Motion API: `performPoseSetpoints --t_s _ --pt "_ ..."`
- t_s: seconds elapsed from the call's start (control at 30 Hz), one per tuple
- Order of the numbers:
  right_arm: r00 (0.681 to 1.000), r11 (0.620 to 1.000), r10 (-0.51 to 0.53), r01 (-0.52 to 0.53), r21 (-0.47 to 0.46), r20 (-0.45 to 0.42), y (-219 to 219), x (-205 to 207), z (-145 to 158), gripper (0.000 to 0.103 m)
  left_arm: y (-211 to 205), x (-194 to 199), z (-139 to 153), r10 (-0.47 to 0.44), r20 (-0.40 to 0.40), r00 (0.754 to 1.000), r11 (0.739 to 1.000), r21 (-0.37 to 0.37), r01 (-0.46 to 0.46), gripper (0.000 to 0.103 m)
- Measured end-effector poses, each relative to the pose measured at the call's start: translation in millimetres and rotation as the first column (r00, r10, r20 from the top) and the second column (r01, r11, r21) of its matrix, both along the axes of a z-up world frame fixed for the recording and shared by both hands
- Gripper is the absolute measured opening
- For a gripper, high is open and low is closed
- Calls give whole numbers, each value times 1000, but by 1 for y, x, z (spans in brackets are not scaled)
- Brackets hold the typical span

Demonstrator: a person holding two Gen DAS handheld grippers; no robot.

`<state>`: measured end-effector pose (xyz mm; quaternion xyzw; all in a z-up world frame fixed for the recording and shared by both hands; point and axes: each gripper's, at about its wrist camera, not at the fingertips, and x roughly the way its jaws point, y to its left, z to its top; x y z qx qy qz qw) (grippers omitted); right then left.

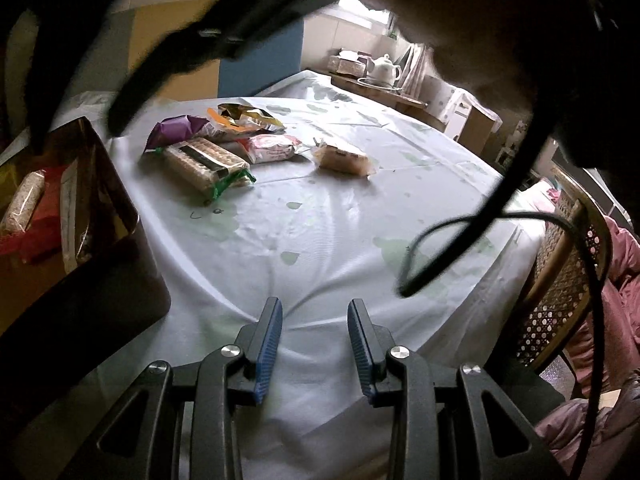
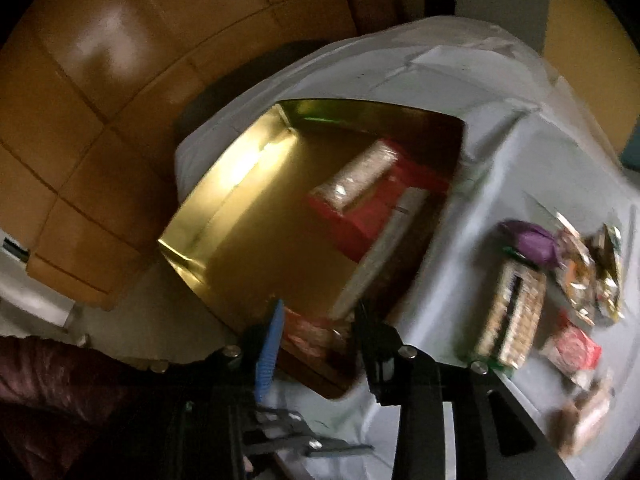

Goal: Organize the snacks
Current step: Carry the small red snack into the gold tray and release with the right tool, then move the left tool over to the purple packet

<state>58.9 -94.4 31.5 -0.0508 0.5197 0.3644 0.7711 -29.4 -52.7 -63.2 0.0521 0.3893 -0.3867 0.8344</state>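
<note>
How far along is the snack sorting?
Done: a few packets already lie in the gold box. In hand: a red-wrapped snack sits between the right gripper's jaws over the box. Left: about five packets, including the cracker pack, remain on the table. The left gripper is empty.

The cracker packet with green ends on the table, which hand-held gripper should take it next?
Left hand-held gripper: empty, facing the cracker packet. The right one has a snack between its jaws.

A box [image 2: 224, 208] sat at the counter's [image 1: 320, 240] left edge with several packets [image 2: 360, 184] inside it. More snack packets [image 1: 208, 164] lay clustered on the counter beyond and right of the box, a kettle [image 1: 386, 68] standing behind them.
</note>
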Motion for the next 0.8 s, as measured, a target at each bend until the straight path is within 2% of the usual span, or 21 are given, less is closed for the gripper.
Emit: performPoseSetpoints --t_s 0.2,0.4,0.57,0.67,0.8 --pt "995 995 -96 97 -31 7 -50 -11 -4 38 -3 -2 0 3 7 1000 1000 18 -3 34" --pt "972 967 -236 235 -101 1 -116 -22 -19 41 -6 -3 1 6 17 1000 999 42 -6 34" --pt "942 921 -337 332 -204 13 -164 -30 -38 51 -9 -3 1 7 23 1000 998 61 -9 34" --pt "912 871 -410 400 -284 27 -191 -30 -52 55 -11 -4 1 8 22 1000 997 71 -9 36" --pt "860 826 -510 491 -277 6 -221 -27 -64 59 -16 -1 5 6 -4 1000 994 107 -6 37"
